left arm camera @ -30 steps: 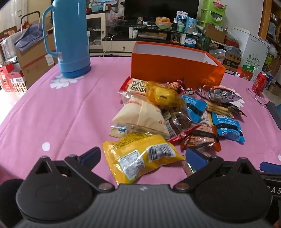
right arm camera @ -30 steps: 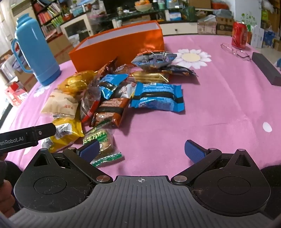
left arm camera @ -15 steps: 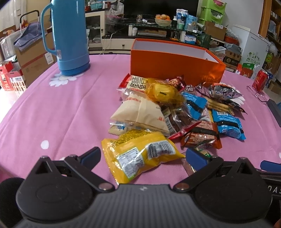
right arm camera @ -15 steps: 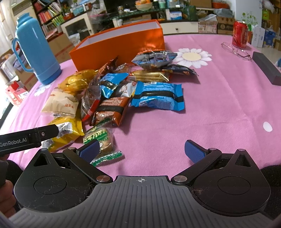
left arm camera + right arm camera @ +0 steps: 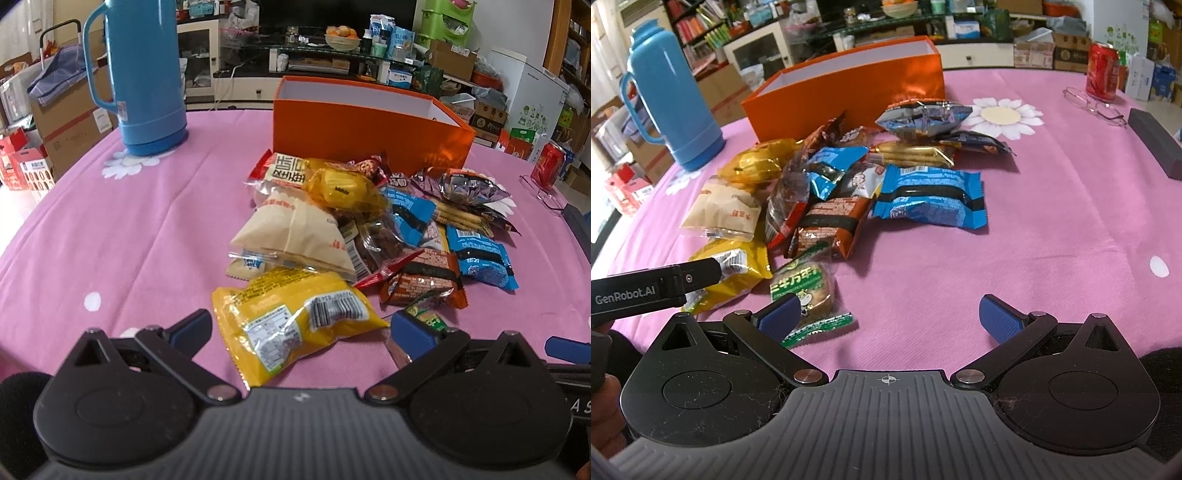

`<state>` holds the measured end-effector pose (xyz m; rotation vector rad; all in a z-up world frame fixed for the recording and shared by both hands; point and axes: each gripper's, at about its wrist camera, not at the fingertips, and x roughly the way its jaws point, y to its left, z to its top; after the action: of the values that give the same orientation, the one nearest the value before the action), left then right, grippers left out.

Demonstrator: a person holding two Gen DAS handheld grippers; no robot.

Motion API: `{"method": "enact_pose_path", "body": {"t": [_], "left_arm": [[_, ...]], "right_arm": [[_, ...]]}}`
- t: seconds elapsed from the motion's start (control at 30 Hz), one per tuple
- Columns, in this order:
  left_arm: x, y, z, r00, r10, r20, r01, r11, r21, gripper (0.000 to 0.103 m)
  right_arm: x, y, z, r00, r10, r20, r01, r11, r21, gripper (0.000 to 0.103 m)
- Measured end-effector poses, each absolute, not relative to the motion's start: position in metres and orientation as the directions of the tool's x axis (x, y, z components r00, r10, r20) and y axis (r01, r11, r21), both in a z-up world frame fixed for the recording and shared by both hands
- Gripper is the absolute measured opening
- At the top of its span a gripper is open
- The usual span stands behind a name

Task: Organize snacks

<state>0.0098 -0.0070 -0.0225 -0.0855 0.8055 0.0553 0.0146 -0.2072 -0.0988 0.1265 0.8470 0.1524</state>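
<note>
In the left wrist view, the left gripper [image 5: 301, 330] has its blue-padded fingers [image 5: 192, 326] spread wide on either side of the near end of a crinkled yellow plastic snack packet [image 5: 291, 323], whose nearest corner is cut off behind the black gripper body; whether the pads touch it cannot be told. Compared with a second ago the packet sits a little deeper between the fingers. Behind it the heap of wrapped snacks [image 5: 373, 225] overlaps so much that lower packets are mostly hidden, and it lies mid-table on the pink cloth-covered table [image 5: 122, 236], just before the open orange cardboard box [image 5: 365, 127]; the tall blue plastic thermos [image 5: 138, 74] stands toward the far left edge, its top cropped. The right wrist view shows what the left cannot: the whole green-labelled clear-wrapped cake packet [image 5: 807, 291] partly behind the left finger of the right gripper [image 5: 890, 315], whose fingers are likewise wide apart over bare cloth, plus the red drink can [image 5: 1102, 72], wire-framed glasses [image 5: 1097, 105] and dark grey rectangular case [image 5: 1154, 142] near the far right edge. The left gripper's black finger arm crosses the yellow packet here, hiding its middle.
</note>
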Motion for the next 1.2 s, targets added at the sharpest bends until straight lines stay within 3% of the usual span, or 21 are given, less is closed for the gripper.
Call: {"method": "enact_pose_path", "body": {"t": [1.2], "left_arm": [[0.0116,-0.0112,-0.0288,0.671,0.015,-0.741,-0.072,0.996,-0.045,0.102]], "right_arm": [[0.0155,-0.2054,-0.1014,0.635,0.191,-0.748,-0.095,0.981,0.170,0.093]]}}
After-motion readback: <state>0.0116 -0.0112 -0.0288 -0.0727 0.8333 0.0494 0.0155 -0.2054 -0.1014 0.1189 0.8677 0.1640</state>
